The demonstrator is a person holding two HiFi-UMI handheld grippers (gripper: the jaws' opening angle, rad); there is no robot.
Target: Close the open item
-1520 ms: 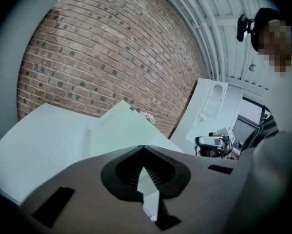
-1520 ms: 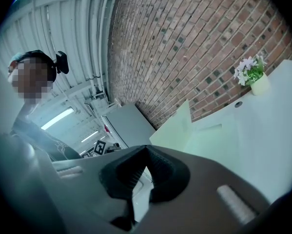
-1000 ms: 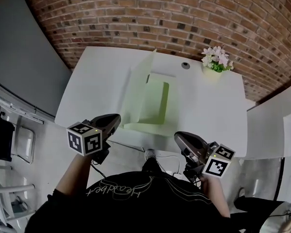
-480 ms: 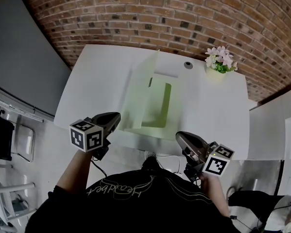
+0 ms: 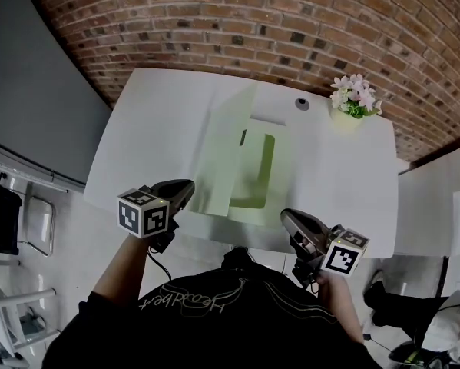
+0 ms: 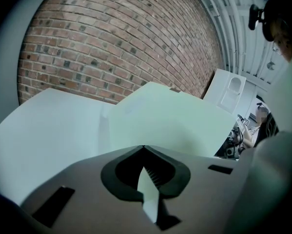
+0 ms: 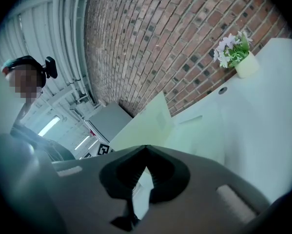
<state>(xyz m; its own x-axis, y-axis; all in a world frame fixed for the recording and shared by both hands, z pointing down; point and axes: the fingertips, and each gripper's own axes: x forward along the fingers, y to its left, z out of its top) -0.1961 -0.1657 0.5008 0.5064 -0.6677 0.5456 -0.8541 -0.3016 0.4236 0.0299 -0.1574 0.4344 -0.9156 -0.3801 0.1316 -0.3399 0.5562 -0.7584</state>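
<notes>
A pale green folder [image 5: 254, 171] lies open in the middle of the white table [image 5: 153, 129], its left cover [image 5: 228, 148] standing up at an angle. My left gripper [image 5: 183, 189] is shut and empty at the table's front edge, just left of the folder. On the folder's right, my right gripper [image 5: 289, 218] hangs before the front edge, also shut and empty. The left gripper view shows the left gripper [image 6: 144, 147] with the raised cover [image 6: 170, 126] close ahead. The right gripper view shows the right gripper [image 7: 146, 147] and the cover [image 7: 146, 121] beyond it.
A small pot of pink flowers [image 5: 351, 98] stands at the table's far right corner, beside a round cable hole [image 5: 302, 104]. A brick wall [image 5: 291, 29] runs behind the table. A grey partition [image 5: 38, 91] stands to the left.
The head view has shifted a little, so the table and folder sit lower in the picture. Both grippers stay shut near the front edge; the folder stands as before.
</notes>
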